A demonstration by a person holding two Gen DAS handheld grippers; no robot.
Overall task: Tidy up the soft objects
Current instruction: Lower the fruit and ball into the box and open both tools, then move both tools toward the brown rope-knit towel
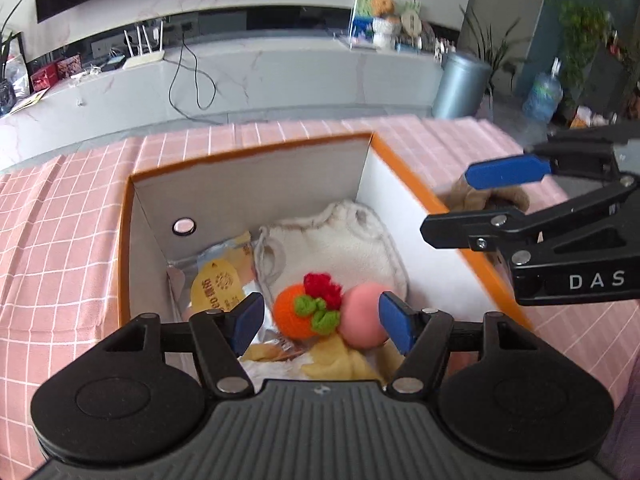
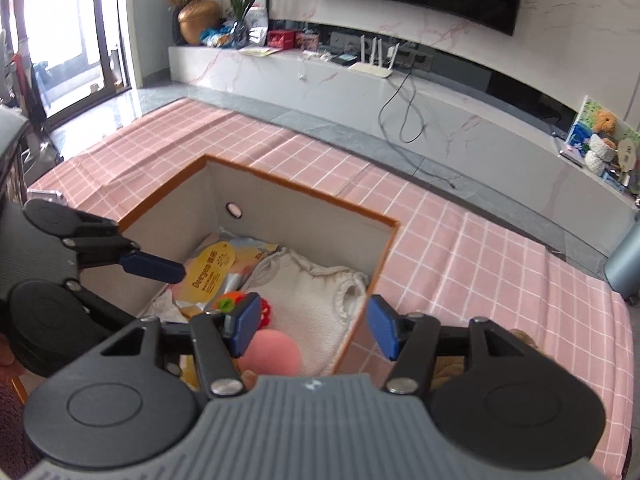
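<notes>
An orange-rimmed cardboard box [image 1: 248, 152] [image 2: 300, 188] stands on the pink checked cloth. Inside lie a white fleecy pouch [image 1: 344, 240] [image 2: 316, 300], an orange knitted fruit [image 1: 294, 316] [image 2: 228, 302] with green leaves and a red tuft, a pink ball [image 1: 362, 316] [image 2: 272, 350], a yellow cloth [image 1: 336, 356] and a foil packet [image 1: 218, 280] [image 2: 212, 268]. My left gripper [image 1: 320, 320] hovers open above the fruit and ball. My right gripper [image 2: 314, 324] [image 1: 448, 202] is open over the box's right wall. A brown plush toy [image 1: 480, 196] [image 2: 524, 338] lies outside that wall, partly hidden.
The pink checked tablecloth [image 1: 72, 216] [image 2: 480, 248] spreads around the box. Beyond the table runs a low marble console [image 1: 280, 76] [image 2: 360, 92] with a white router [image 1: 144, 58] and dangling cables. A metal bin [image 1: 460, 84] stands on the floor at the right.
</notes>
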